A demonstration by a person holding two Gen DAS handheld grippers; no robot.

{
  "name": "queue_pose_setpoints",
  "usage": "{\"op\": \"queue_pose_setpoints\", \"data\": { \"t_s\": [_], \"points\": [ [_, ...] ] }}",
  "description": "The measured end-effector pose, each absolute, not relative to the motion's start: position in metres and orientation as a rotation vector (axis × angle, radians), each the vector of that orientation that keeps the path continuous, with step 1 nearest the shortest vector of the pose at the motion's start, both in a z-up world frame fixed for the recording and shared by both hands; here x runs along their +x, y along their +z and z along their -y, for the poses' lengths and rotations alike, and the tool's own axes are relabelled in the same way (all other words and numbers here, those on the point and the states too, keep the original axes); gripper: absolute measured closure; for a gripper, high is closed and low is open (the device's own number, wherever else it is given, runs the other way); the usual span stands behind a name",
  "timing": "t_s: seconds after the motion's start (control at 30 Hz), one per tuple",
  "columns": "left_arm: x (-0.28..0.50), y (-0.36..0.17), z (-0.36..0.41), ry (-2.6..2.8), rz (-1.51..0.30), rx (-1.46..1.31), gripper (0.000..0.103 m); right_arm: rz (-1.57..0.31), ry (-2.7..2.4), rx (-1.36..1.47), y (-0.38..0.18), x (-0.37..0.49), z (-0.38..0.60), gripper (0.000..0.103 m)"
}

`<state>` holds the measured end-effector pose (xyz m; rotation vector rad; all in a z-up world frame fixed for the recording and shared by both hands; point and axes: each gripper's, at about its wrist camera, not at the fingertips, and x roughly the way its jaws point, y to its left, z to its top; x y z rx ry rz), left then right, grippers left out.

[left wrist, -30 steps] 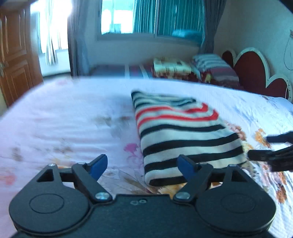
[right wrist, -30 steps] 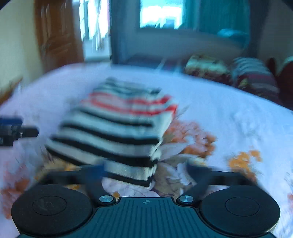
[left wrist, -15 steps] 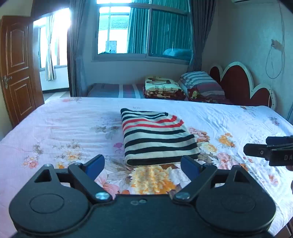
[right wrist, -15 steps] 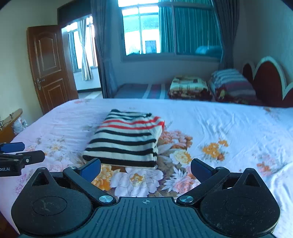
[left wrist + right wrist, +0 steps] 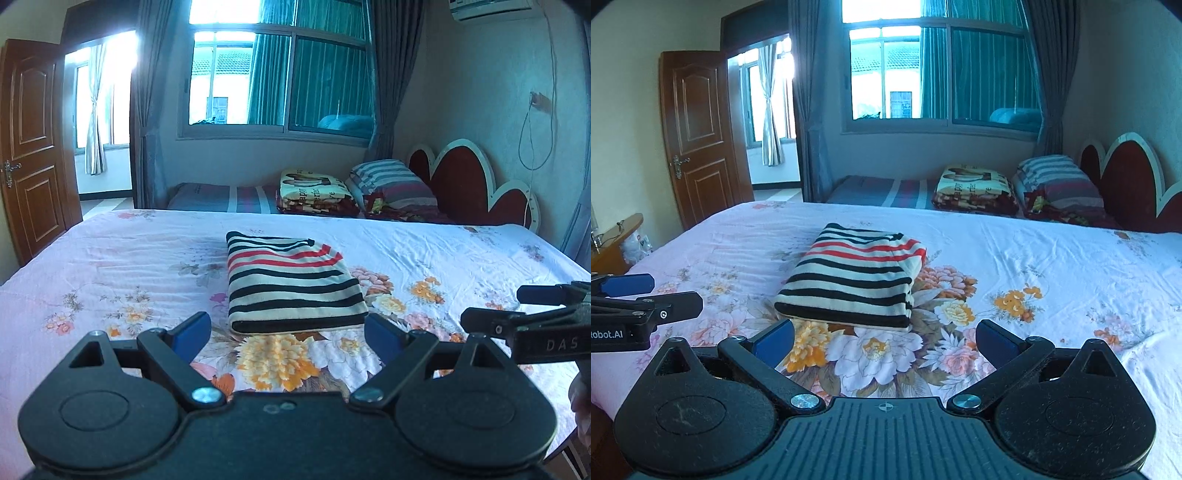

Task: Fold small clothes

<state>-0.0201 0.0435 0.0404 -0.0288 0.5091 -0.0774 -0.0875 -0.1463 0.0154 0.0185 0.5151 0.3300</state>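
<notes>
On the floral bedsheet [image 5: 122, 258], near the middle of the bed, a striped garment [image 5: 291, 288] is laid flat, folded into a neat rectangle. Black and cream bands are seen across most of it, with two red bands toward its far end. Its near edge is shown doubled over, and layered edges are seen along its right side in the right wrist view.

The left gripper [image 5: 288, 330] is held above the near part of the bed, its jaws spread wide after a slight further opening just now; nothing is held between its blue pads [image 5: 192, 328], and the garment lies beyond them, untouched. The right gripper [image 5: 884, 338] is likewise held with its jaws spread wide and nothing between them, the garment [image 5: 857, 280] lying just past its tips and apart from them. Each gripper is seen from the side at the edge of the other's view.

Beyond the bed, a folded blanket [image 5: 316, 192] and a striped pillow [image 5: 391, 182] are set beside a red headboard [image 5: 461, 184]. A window [image 5: 280, 81] with curtains is seen behind, and a wooden door [image 5: 29, 147] stands open at the left.
</notes>
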Motion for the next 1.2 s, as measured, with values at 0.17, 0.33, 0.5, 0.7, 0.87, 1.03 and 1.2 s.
{"op": "queue_pose_setpoints", "data": {
  "t_s": [0.17, 0.33, 0.5, 0.7, 0.87, 1.03, 1.2],
  "points": [
    [-0.024, 0.042, -0.041, -0.069, -0.502, -0.039, 0.014, -0.499, 0.334, 0.023, 0.019, -0.093, 0.154, 0.000],
    [-0.028, 0.044, -0.033, -0.069, -0.493, -0.025, 0.014, -0.496, 0.330, 0.036, 0.019, -0.095, 0.162, 0.000],
    [-0.031, 0.043, -0.028, -0.072, -0.496, -0.012, 0.014, -0.494, 0.327, 0.054, 0.019, -0.099, 0.168, 0.000],
    [-0.033, 0.041, -0.023, -0.077, -0.502, 0.004, 0.014, -0.491, 0.325, 0.066, 0.020, -0.103, 0.171, 0.000],
    [-0.035, 0.041, -0.024, -0.074, -0.503, 0.007, 0.014, -0.486, 0.325, 0.067, 0.020, -0.105, 0.172, 0.000],
    [-0.035, 0.041, -0.023, -0.074, -0.501, 0.009, 0.014, -0.481, 0.327, 0.066, 0.021, -0.106, 0.172, 0.000],
    [-0.036, 0.041, -0.023, -0.077, -0.495, 0.014, 0.014, -0.479, 0.325, 0.067, 0.022, -0.107, 0.174, 0.000]
  ]
}}
